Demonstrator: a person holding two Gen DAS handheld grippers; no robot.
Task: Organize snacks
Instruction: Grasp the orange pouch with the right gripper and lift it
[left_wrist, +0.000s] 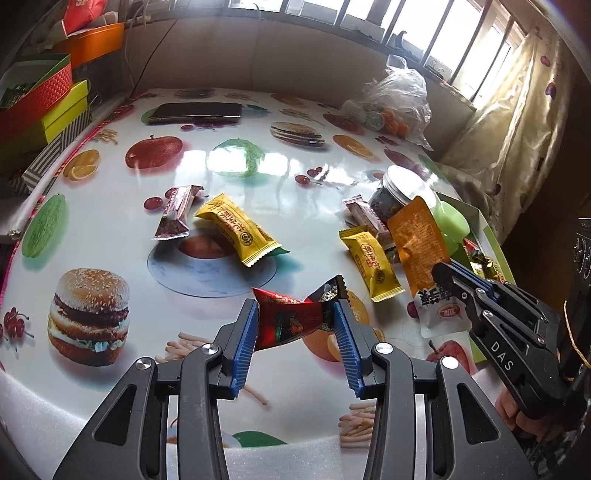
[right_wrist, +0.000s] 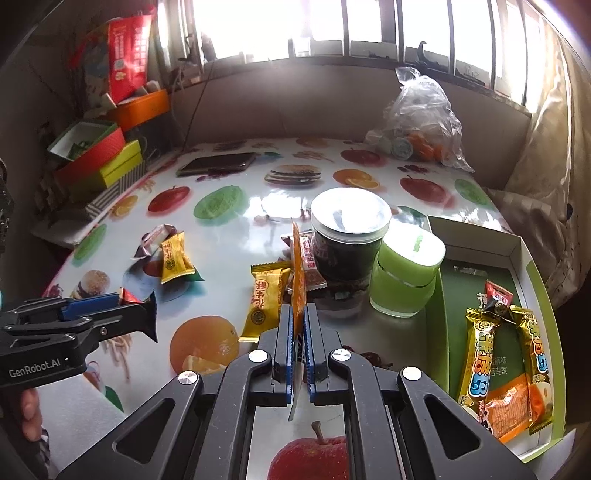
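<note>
Grippers both loaded: left (left_wrist: 295, 317) pinches red packet (left_wrist: 288, 321), right (right_wrist: 298, 325) clamps orange sachet's (right_wrist: 298, 280) edge; either may slip before box (right_wrist: 532, 280).

"DAS" stands in white letters on the black arm of the right gripper (left_wrist: 448, 271), at the right edge of the left wrist view. "GenRobot.AI" stands in white on the black body of the left gripper (right_wrist: 136, 312), at the lower left of the right wrist view. The yellow snack packets (left_wrist: 238, 229) in the middle of the frame carry red Chinese characters and a round emblem. The gold bars (right_wrist: 476, 354) in the green box (right_wrist: 543, 295) at lower right bear cartoon-style Chinese lettering. Other print is too small to read.
</note>
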